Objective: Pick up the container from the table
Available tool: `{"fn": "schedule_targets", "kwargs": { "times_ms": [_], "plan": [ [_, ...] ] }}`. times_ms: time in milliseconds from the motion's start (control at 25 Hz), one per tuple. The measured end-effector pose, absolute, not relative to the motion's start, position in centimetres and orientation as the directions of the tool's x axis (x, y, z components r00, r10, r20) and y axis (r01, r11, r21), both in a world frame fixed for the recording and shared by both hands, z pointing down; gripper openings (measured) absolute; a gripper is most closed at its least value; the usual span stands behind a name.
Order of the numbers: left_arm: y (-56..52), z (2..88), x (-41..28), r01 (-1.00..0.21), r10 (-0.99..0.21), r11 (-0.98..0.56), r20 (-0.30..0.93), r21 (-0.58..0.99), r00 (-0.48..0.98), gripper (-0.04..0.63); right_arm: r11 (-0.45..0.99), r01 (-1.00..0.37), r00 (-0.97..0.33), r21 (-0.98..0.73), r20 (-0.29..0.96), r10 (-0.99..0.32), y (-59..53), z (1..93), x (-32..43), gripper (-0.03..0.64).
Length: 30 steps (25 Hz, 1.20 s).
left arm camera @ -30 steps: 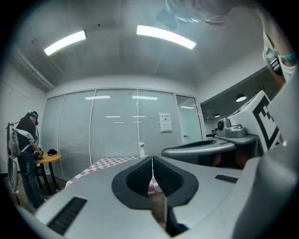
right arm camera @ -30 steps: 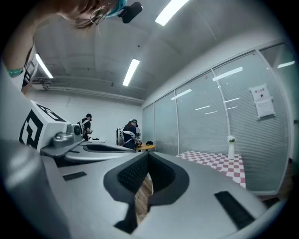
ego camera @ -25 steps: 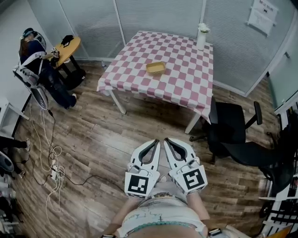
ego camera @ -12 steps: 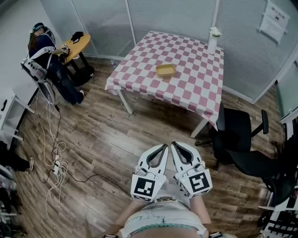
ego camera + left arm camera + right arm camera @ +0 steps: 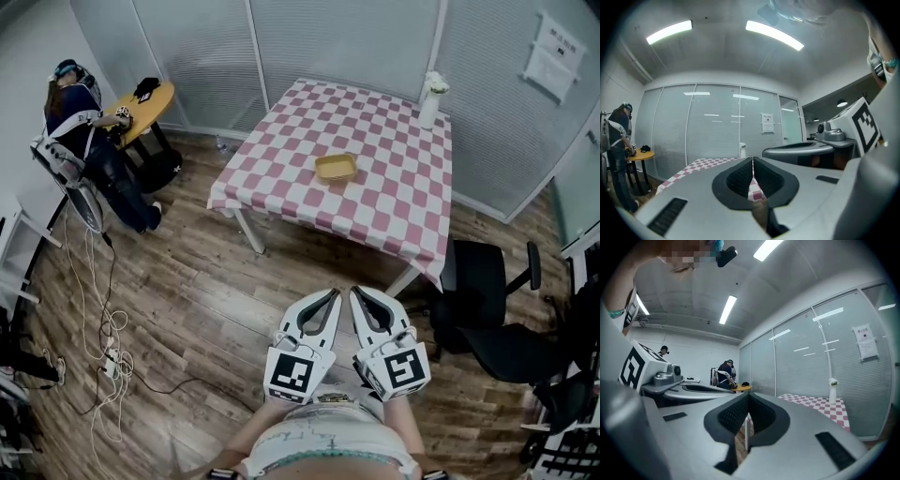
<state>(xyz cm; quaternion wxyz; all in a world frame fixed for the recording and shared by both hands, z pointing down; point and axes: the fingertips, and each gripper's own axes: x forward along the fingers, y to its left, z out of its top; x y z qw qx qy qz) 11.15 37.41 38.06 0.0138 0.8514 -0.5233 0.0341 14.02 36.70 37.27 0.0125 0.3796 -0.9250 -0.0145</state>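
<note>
Wood-plank floor (image 5: 187,272), glass partition (image 5: 337,37) behind. Yellow shallow container (image 5: 336,168) flat on the checked pink-and-white table (image 5: 394,202), roughly mid-top, slightly toward the near-left edge. Contents not readable from this far; interior looks the same yellow as the rim. Nothing touching it.

White vase (image 5: 430,99) with a pale flower sprig upright at the far right corner of the same table, well apart from the container. Black office chair (image 5: 478,291) parked just off the near right corner, turned away from the table.

Left gripper (image 5: 333,294) and right gripper (image 5: 357,292) side by side low in the head view, close to the torso, pointing toward the table but well short of it. Both clenched: pads meeting at the tips in each gripper view, nothing between them, only table and floor showing through the gap behind the pads.

Bare floor between grippers and table. Off to the left: person (image 5: 80,117) seated at a small round table (image 5: 148,98), loose cables (image 5: 103,323) trailing over the floor. Sheet of paper (image 5: 548,61) stuck on the partition at far right.
</note>
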Motion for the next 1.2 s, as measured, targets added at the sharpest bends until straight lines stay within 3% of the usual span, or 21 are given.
{"fn": "schedule_targets", "kwargs": {
  "times_ms": [560, 1200],
  "plan": [
    [28.6, 38.6, 5.6, -0.862, -0.858, -0.507, 0.089, 0.003, 0.506, 0.018, 0.666, -0.745, -0.665, 0.043, 0.040, -0.746, 28.4, 37.6, 8.6, -0.006],
    [26.2, 39.2, 0.7, -0.863, -0.859, -0.504, 0.095, 0.020, 0.503, 0.018, 0.662, -0.749, -0.659, 0.030, 0.069, -0.749, 26.1, 38.6, 4.2, -0.006]
  ]
}}
